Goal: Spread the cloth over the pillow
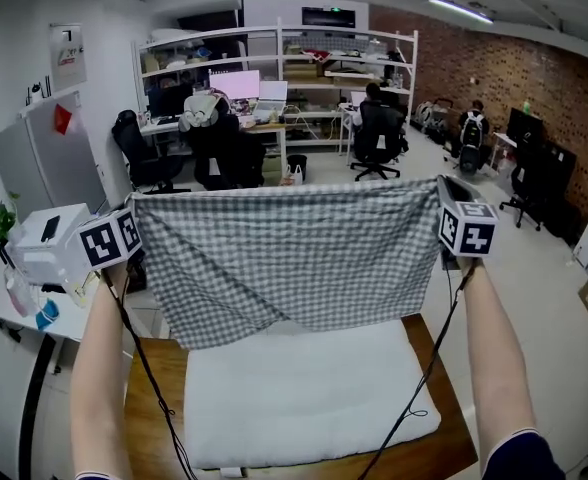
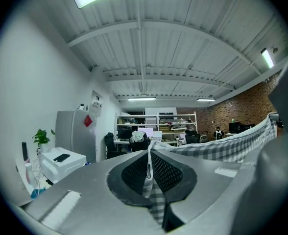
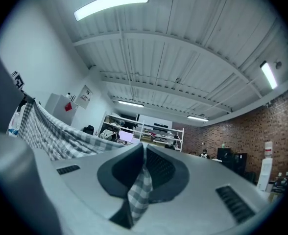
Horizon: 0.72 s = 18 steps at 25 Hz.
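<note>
A grey-and-white checked cloth [image 1: 292,253] hangs stretched in the air, held by its two top corners above the far edge of a white pillow [image 1: 304,393]. My left gripper [image 1: 132,218] is shut on the cloth's left corner, and my right gripper [image 1: 442,193] is shut on its right corner. In the left gripper view the checked fabric [image 2: 156,199] is pinched between the dark pads. The right gripper view shows the same, with the fabric [image 3: 140,192] caught between the jaws. The cloth's lower edge hangs just over the pillow's back edge.
The pillow lies on a wooden table [image 1: 159,408]. A white box [image 1: 54,243] and small items stand on a side surface at the left. Behind are shelves with monitors [image 1: 274,78], office chairs [image 1: 376,143] and seated people. Cables [image 1: 414,398] hang from both grippers over the pillow.
</note>
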Each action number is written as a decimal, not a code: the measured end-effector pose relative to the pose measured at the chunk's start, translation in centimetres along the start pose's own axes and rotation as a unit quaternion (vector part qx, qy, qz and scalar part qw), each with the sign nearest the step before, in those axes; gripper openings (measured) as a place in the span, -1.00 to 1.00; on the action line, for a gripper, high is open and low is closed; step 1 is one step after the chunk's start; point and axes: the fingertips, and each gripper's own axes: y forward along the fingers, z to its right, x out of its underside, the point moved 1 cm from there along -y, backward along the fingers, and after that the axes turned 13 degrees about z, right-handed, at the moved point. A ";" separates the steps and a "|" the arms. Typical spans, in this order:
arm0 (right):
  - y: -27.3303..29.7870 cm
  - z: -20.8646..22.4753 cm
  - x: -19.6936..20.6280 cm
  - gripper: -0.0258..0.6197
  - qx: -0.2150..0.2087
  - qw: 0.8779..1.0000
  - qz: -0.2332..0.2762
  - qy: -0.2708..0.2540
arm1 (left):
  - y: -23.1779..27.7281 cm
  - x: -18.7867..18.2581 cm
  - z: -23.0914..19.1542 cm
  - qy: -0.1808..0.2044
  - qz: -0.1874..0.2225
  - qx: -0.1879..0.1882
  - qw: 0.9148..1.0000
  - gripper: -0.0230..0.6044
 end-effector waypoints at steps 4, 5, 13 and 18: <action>2.5 -0.2 0.3 -0.82 -0.001 1.000 -0.003 -0.001 | 2.3 0.2 0.0 0.005 0.001 -0.002 1.000 -0.87; 3.0 -0.3 0.4 -0.82 -0.002 1.000 -0.003 -0.003 | 2.8 0.3 0.0 0.006 0.000 -0.001 1.000 -0.87; 5.0 -1.1 3.2 -0.82 -0.010 1.000 -0.017 -0.004 | 5.1 3.3 -0.1 0.003 -0.019 -0.007 1.000 -0.87; 5.2 -1.8 6.3 -0.82 -0.014 0.999 -0.036 0.002 | 5.3 6.6 -0.1 0.002 -0.040 -0.007 0.999 -0.87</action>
